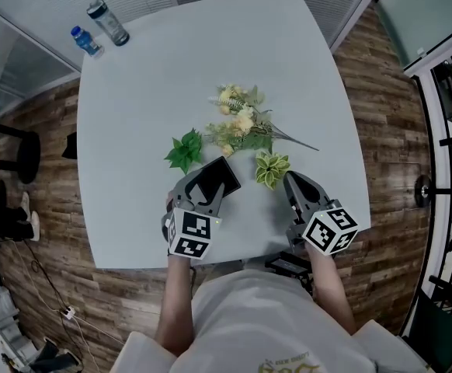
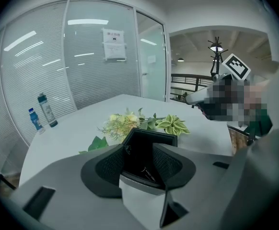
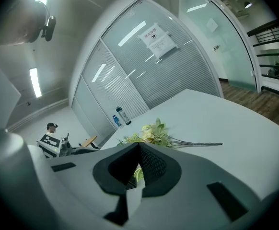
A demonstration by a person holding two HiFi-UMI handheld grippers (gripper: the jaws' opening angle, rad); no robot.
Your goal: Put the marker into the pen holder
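Straddling the pen holder (image 1: 217, 177), left gripper (image 2: 138, 150) jaws released — right gripper (image 3: 139, 147) jaws clenched empty, flowers (image 1: 241, 119) just beyond, bottles (image 1: 108, 22) far off

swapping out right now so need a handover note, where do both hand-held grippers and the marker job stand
Left hand-held gripper: jaws wide apart around the black pen holder; the pads do not seem to press it.
Right hand-held gripper: jaws together, empty, to the right of the holder.
Marker: a thin dark thing inside the holder looks like it; none shows on the table.
Done: marker seems to be in.
Left: draw the left gripper back and confirm.
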